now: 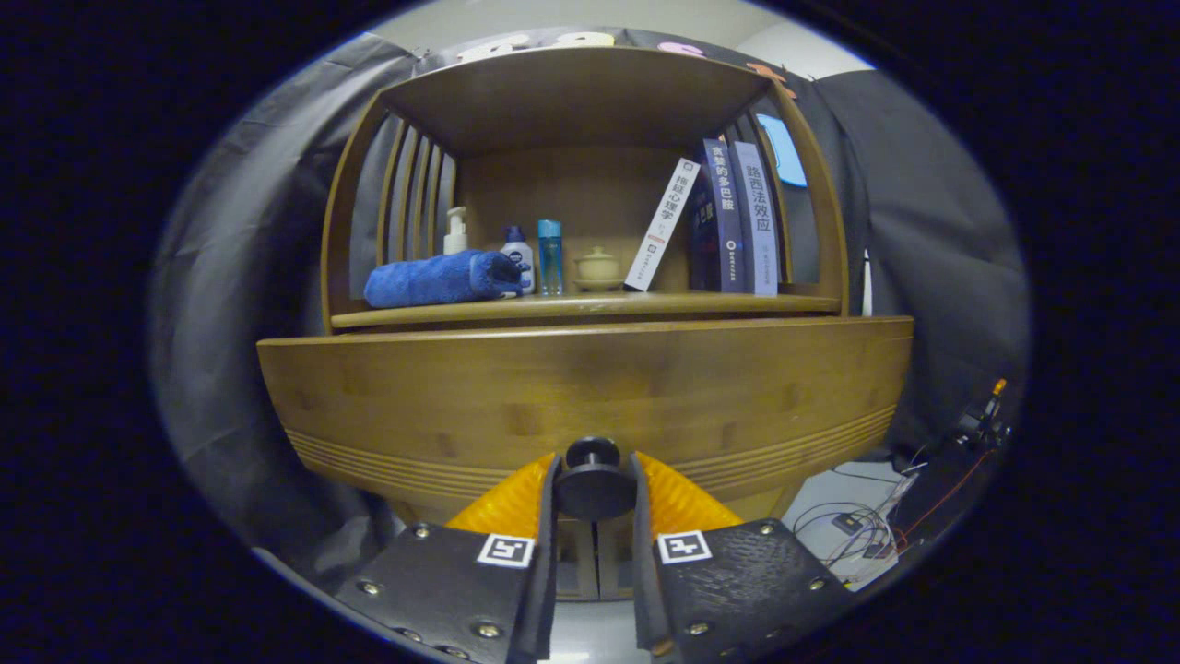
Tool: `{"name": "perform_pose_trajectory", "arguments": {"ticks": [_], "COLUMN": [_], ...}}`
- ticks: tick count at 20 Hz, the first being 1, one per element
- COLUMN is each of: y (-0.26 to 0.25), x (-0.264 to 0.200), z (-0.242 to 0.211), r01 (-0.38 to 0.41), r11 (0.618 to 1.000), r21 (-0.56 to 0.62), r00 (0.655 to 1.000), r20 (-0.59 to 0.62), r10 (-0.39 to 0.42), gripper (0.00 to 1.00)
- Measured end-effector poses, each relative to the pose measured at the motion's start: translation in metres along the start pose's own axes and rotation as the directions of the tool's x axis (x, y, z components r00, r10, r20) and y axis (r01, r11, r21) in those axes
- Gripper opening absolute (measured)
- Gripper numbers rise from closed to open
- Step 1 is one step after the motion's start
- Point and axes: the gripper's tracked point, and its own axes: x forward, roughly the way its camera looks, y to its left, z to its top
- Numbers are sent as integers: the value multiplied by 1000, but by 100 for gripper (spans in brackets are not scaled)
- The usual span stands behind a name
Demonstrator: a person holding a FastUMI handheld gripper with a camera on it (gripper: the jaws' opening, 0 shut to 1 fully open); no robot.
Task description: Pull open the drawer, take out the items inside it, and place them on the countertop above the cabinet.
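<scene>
A broad wooden cabinet (590, 387) with a smooth, grooved drawer front (516, 406) stands just ahead. On the counter (590, 307) above it, under a slatted wooden shelf top, lie a rolled blue plush towel (441, 278) on the left, small bottles (535, 258) mid-way, and upright books (728, 217) on the right. The claw (595, 489) is nearly closed, both fingers pressed on the round dark drawer knob (593, 480).

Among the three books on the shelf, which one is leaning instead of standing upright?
The white book, leftmost of the three, tilts against the dark book; the grey book stands upright too. The hand-held gripper clamps the drawer knob.
</scene>
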Motion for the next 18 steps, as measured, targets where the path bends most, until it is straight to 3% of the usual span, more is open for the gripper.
{"name": "perform_pose_trajectory", "arguments": {"ticks": [13, 14, 16, 18], "y": [3, -13, -27, -23], "x": [-77, -80, -94, -101], "z": [-13, -15, -2, -3], "r01": [-37, 8, 67, 44], "r11": [999, 1000, 996, 996], "r21": [-30, -30, -61, -81], "r00": [999, 1000, 998, 999], "r20": [-19, 7, 24, 1], "r10": [36, -8, -66, -44], "gripper": [35, 34, 12, 9]}}
